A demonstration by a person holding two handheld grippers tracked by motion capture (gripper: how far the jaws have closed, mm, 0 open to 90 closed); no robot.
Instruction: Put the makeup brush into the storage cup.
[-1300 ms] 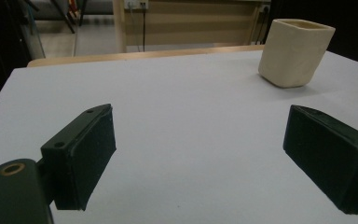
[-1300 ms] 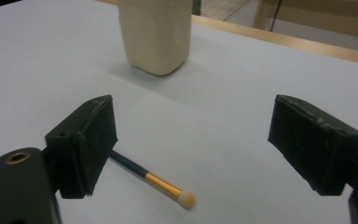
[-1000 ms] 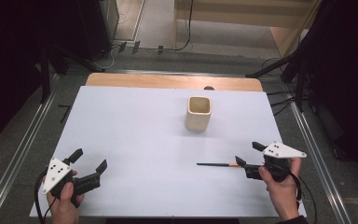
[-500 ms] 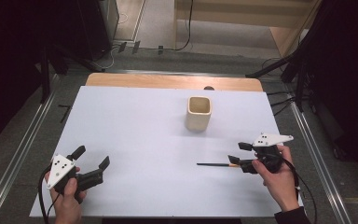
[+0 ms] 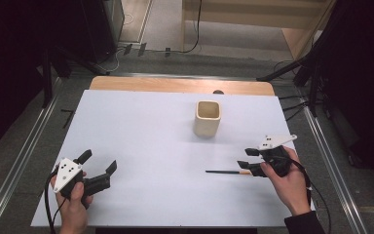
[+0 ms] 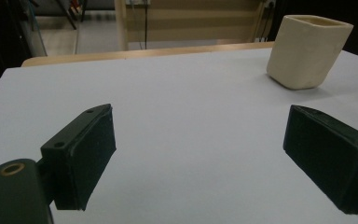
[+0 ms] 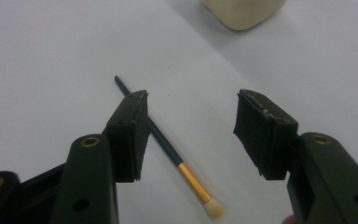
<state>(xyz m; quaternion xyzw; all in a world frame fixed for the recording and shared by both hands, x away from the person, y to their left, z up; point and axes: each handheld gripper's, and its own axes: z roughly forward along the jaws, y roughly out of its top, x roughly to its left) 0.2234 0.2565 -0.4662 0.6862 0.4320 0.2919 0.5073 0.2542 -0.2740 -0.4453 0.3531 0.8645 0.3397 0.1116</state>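
A thin brush (image 5: 224,171) with a dark handle, gold ferrule and pale bristles lies flat on the white table (image 5: 146,126). My right gripper (image 5: 245,158) is open at its bristle end. In the right gripper view the brush (image 7: 168,144) runs between the jaws close to the left pad (image 7: 135,135), bristles toward the camera, and my right gripper (image 7: 191,116) touches nothing. A cream square cup (image 5: 207,118) stands upright behind it. My left gripper (image 5: 99,161) is held open and empty near the table's front left, facing the cup (image 6: 307,51).
A wooden strip (image 5: 180,85) borders the table's far edge. Metal rails (image 5: 24,146) run along both sides, with dark stands and cables on the floor beyond. Bare white surface lies between the two grippers.
My right gripper has moved left and its open jaws now straddle the brush's bristle end. The left gripper has shifted slightly forward. Brush and cup have not moved.
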